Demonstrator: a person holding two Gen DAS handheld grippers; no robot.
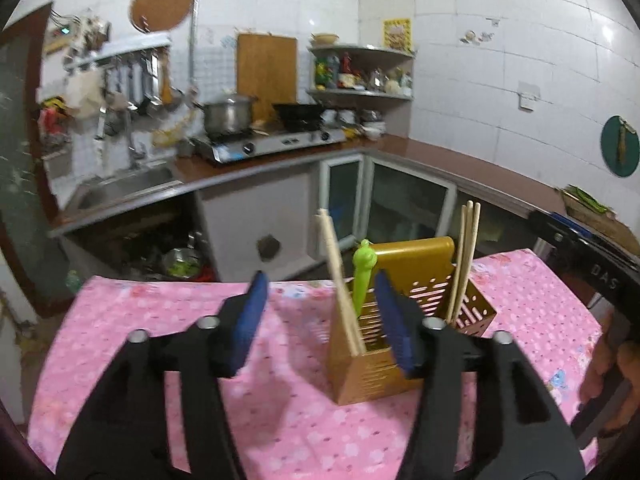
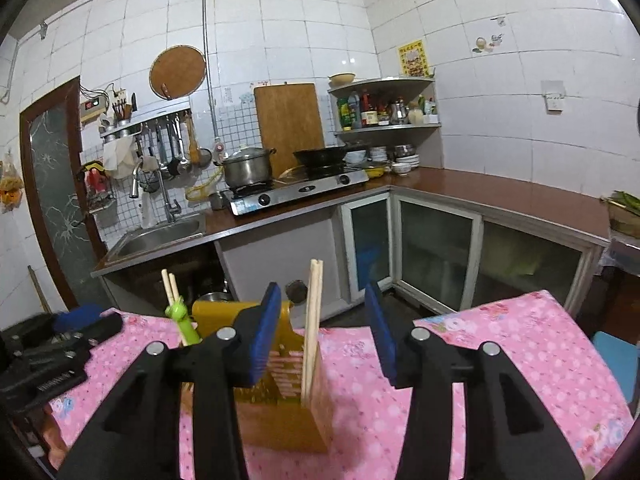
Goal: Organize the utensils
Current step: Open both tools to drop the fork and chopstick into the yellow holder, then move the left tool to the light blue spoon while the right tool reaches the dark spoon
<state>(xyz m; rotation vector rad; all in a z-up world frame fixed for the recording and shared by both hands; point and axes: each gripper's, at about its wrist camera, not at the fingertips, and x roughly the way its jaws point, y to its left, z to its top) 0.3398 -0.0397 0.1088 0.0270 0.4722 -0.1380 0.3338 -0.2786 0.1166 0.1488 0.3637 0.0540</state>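
A golden slotted utensil holder (image 1: 404,372) stands on the pink flowered tablecloth (image 1: 140,320). In its left compartment a pair of pale chopsticks (image 1: 334,264) joined by a green clip (image 1: 363,276) leans between the blue pads of my left gripper (image 1: 322,280); the pads stand apart and do not touch it. A second pair of chopsticks (image 2: 312,320) stands in the holder (image 2: 288,424) between the fingers of my right gripper (image 2: 322,292), also open and clear of them. The clipped pair (image 2: 178,312) shows at the left of the right wrist view.
The other gripper (image 1: 580,248) and a hand (image 1: 616,368) sit at the table's right edge. Beyond the table are a brown L-shaped counter (image 2: 500,188), a gas stove (image 2: 300,192) with a pot (image 2: 246,168) and wok, a sink (image 2: 160,236) and glass-fronted cabinets.
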